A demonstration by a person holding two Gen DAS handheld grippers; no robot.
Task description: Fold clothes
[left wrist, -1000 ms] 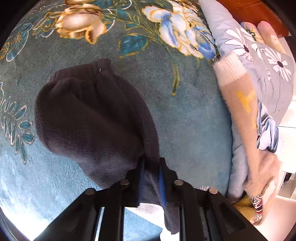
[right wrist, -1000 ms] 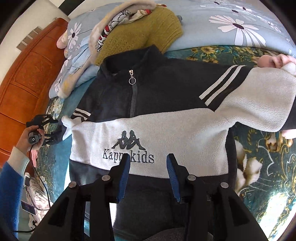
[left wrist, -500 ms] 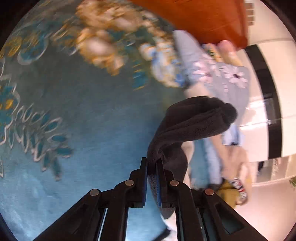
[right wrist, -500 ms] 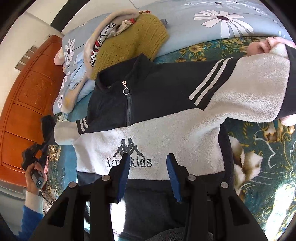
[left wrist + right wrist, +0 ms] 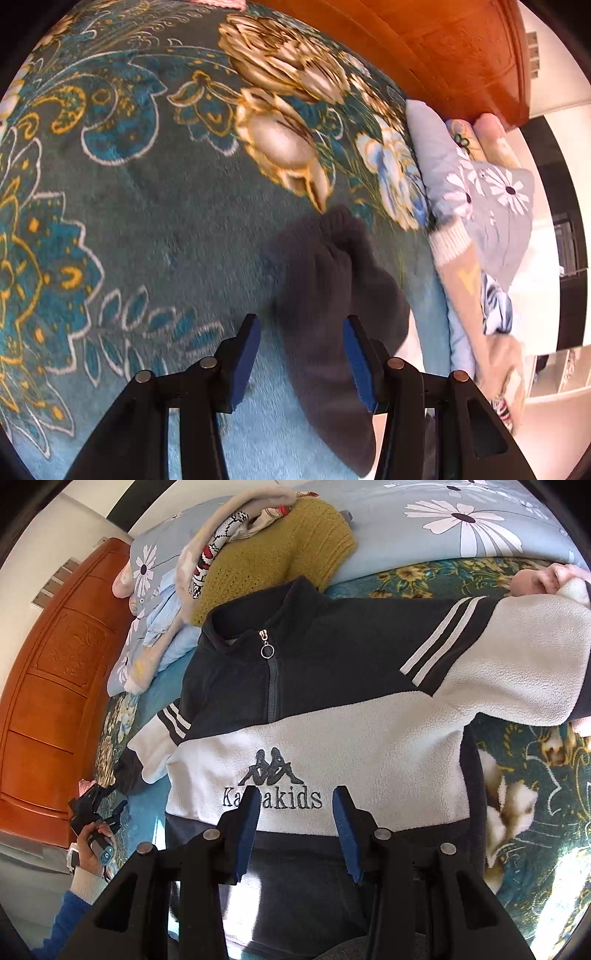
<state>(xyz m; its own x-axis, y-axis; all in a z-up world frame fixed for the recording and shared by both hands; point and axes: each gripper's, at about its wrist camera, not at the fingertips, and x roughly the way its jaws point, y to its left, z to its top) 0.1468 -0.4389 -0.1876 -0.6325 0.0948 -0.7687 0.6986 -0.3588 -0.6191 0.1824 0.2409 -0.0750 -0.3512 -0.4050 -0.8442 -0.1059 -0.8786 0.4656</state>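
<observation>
A black-and-white fleece zip pullover with a "Kappa kids" logo lies front-up on the floral blanket, its right sleeve spread out. Its dark left cuff lies loose on the blanket in the left wrist view, between and beyond my left gripper's fingers. My left gripper is open just above the cuff; it also shows in the right wrist view, in a hand at the far left. My right gripper is open and empty over the pullover's logo and hem.
A pile of clothes, with a mustard knit on top, lies on a daisy-print quilt behind the collar. A wooden headboard stands at the left. A tan garment with a white cuff lies at the blanket's right edge.
My left gripper held the dark cuff, swung it up off the blanket, then opened and let it drop back on the blanket. My right gripper stayed open over the pullover.
</observation>
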